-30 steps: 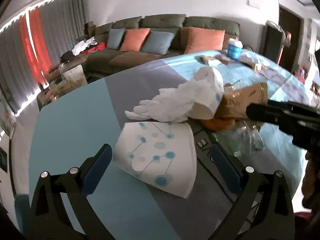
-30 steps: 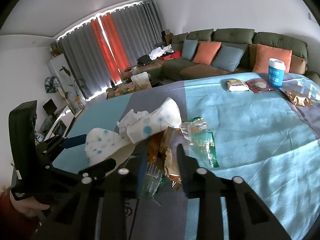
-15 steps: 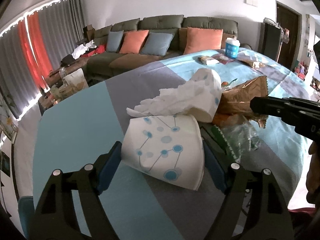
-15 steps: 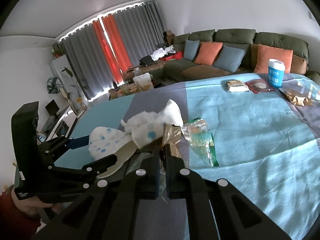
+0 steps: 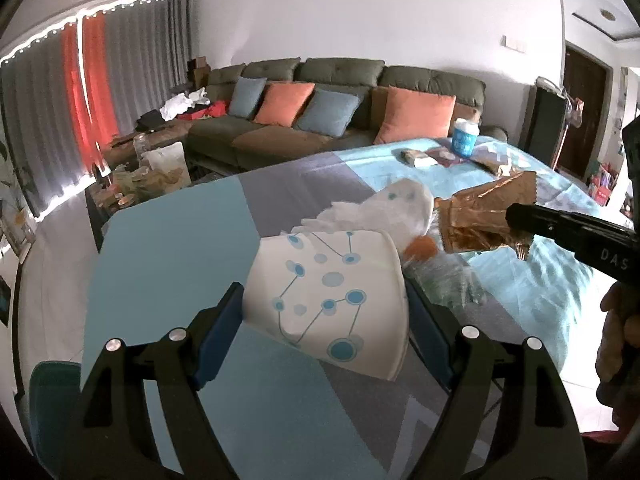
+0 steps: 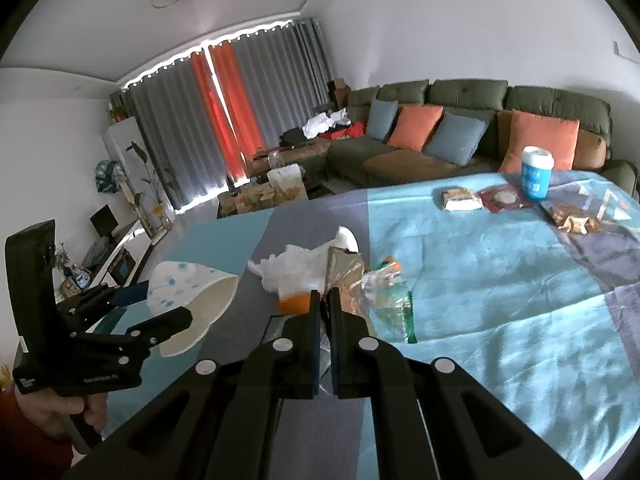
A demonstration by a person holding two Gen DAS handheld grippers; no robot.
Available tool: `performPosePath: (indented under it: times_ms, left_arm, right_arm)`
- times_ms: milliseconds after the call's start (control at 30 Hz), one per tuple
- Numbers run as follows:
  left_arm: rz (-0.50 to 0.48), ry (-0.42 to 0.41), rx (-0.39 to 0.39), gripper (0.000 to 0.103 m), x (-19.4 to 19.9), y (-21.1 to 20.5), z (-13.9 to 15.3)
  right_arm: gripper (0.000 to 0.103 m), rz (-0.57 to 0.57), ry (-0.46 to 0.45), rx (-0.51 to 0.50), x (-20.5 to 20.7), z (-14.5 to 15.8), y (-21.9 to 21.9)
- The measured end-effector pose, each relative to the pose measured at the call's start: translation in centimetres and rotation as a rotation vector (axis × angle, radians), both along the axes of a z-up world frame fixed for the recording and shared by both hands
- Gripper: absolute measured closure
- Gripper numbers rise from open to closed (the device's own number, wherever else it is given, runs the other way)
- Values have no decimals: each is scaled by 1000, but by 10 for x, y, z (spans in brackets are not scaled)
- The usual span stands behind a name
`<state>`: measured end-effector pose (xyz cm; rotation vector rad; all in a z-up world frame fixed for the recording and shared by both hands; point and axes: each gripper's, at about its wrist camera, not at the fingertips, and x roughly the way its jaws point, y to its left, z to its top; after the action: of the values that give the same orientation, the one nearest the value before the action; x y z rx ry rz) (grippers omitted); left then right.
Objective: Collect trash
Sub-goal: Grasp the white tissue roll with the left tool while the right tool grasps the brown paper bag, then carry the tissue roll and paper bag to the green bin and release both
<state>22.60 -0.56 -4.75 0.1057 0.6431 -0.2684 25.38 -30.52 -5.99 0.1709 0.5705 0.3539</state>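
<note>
Your left hand-held gripper [image 5: 324, 312] is standing wide, its blue pads pressing on either side of a white paper cup printed with blue dots and lines [image 5: 328, 292], which is lying sideways in the grip with its open mouth facing right, towards your other hand. Your right hand-held gripper [image 6: 325, 300] is closed almost completely, pinching the edge of a crinkled gold-brown foil snack wrapper [image 5: 484, 216]; in the left wrist view the wrapper is hanging clear above the tabletop [image 5: 168, 248], which is wearing a light blue and grey patchwork cloth.

Between the two grippers, a second white cup stuffed with crumpled white tissue [image 5: 384, 208] is lying on its side on the grey patch. Just beside it a small orange piece [image 5: 420, 246] and a clear plastic wrapper with a green edge [image 6: 396, 304] are resting on the cloth, right beneath the held foil.

At the far end of the tabletop, a blue tub with a white lid [image 6: 536, 172] is standing upright, with a small pale packet [image 6: 460, 199], a dark red packet [image 6: 502, 199] and another gold wrapper [image 6: 574, 219] lying near it, well apart from your grippers.
</note>
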Motion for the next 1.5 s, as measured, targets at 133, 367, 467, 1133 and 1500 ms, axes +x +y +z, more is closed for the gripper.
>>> performPosePath:
  times_ms: [133,367,467,1133,1500]
  left_arm:
    - [19,-28,-15,25,-18,9,11]
    - [70,-78,-35,24,-41,29,32]
    - [99,-102,-40,24,-52,40,40]
    - [476,-176,-52,24,-143,172,67]
    - [686,-156,-30,24,-193,256,65]
  right_arm:
    - [100,-6,-30,-9,-9,10,-2]
    - [100,10,-89,-18,-24,25,4]
    - [100,37,-122,-27,-29,36,13]
    - [100,485,-191,-48,-35,64,168]
    - [100,696,-154,-80,-31,61,261]
